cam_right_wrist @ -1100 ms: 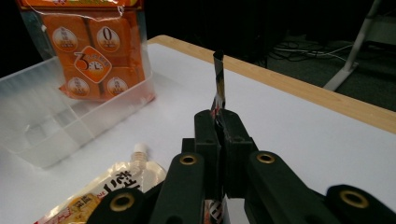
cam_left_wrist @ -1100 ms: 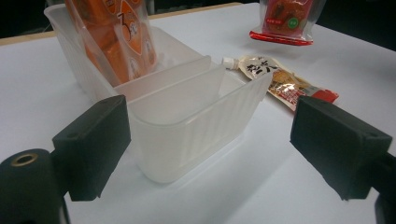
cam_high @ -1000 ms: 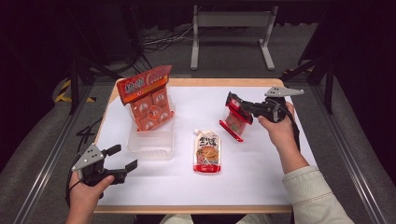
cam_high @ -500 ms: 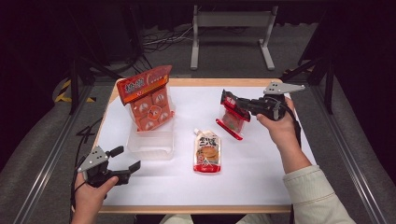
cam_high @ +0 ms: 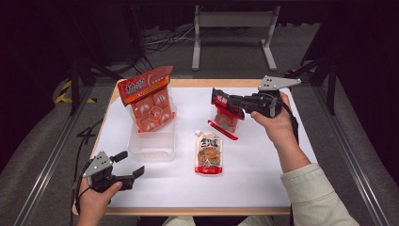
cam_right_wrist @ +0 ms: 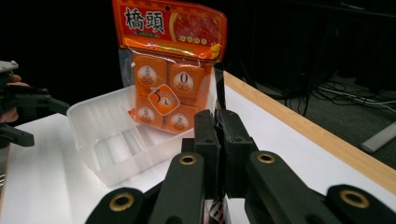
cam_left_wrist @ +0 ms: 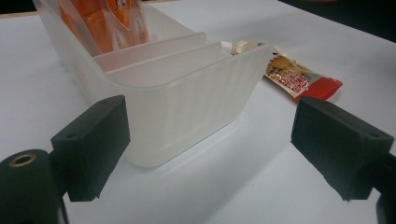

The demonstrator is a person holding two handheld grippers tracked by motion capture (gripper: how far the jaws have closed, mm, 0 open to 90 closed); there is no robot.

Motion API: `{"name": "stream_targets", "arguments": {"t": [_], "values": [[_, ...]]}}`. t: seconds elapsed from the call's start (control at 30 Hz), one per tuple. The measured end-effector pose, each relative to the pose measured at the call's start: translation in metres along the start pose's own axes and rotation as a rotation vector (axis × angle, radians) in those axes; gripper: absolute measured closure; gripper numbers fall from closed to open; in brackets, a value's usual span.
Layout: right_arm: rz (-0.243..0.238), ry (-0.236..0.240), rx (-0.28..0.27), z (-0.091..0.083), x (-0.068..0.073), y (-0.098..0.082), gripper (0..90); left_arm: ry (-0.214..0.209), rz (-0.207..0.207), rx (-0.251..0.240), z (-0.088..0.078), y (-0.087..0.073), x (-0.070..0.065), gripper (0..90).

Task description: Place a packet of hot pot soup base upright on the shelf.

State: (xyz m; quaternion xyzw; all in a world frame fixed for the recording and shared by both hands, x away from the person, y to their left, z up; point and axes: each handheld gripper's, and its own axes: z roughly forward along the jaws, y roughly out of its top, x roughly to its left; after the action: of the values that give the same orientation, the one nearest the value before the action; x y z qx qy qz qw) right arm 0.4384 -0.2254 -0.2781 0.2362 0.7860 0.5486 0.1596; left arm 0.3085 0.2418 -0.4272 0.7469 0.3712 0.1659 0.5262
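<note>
My right gripper [cam_high: 220, 98] is shut on the top edge of a small red-and-clear snack packet [cam_high: 227, 120], which hangs from it over the middle right of the white table [cam_high: 263, 165]. In the right gripper view the jaws [cam_right_wrist: 217, 135] pinch the packet's thin edge [cam_right_wrist: 218, 88]. A tall orange snack bag [cam_high: 148, 101] stands in a clear plastic bin [cam_high: 153, 147] at the left. A spouted pouch [cam_high: 208, 153] lies flat in the middle. My left gripper [cam_high: 130, 164] rests open at the front left, facing the bin [cam_left_wrist: 187, 107], nothing between its jaws.
The bin has dividers inside, with the orange bag [cam_right_wrist: 170, 60] in its far section. The pouch [cam_left_wrist: 299, 79] lies just past the bin's near corner. The table's wooden edge [cam_right_wrist: 303, 126] runs along the far side. A metal stand [cam_high: 233, 28] is on the floor beyond.
The right gripper has risen and shifted left with the red packet, lifting it off the table. The left gripper has stayed about where it was.
</note>
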Motion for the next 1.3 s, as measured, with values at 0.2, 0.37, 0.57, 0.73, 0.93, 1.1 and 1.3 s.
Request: {"name": "stream_targets", "arguments": {"t": [0.2,0.37,0.57,0.73,0.93,1.1,1.3], "values": [[-0.034,0.032,-0.005,0.007,0.007,0.012,87.8,-0.004,0.0,0.003,0.0,0.0,0.001,12.4],[-0.054,0.06,-0.007,0.015,0.012,0.021,87.7,-0.008,-0.005,0.011,0.0,-0.001,0.001,11.4],[-0.062,0.116,-0.021,0.031,0.018,0.03,87.8,-0.011,-0.006,0.017,0.001,-0.002,0.001,10.4],[-0.074,0.139,-0.016,0.04,0.022,0.034,87.9,-0.013,0.0,0.025,0.001,-0.003,0.001,10.3],[-0.11,0.164,-0.007,0.054,0.028,0.04,88.0,-0.009,-0.004,0.024,-0.001,-0.003,0.001,10.3],[-0.131,0.179,-0.01,0.062,0.03,0.042,88.1,-0.009,-0.003,0.019,-0.002,-0.005,0.002,10.3],[-0.152,0.208,-0.01,0.076,0.033,0.046,88.1,0.002,-0.009,0.026,-0.007,-0.009,0.001,10.2]]}}
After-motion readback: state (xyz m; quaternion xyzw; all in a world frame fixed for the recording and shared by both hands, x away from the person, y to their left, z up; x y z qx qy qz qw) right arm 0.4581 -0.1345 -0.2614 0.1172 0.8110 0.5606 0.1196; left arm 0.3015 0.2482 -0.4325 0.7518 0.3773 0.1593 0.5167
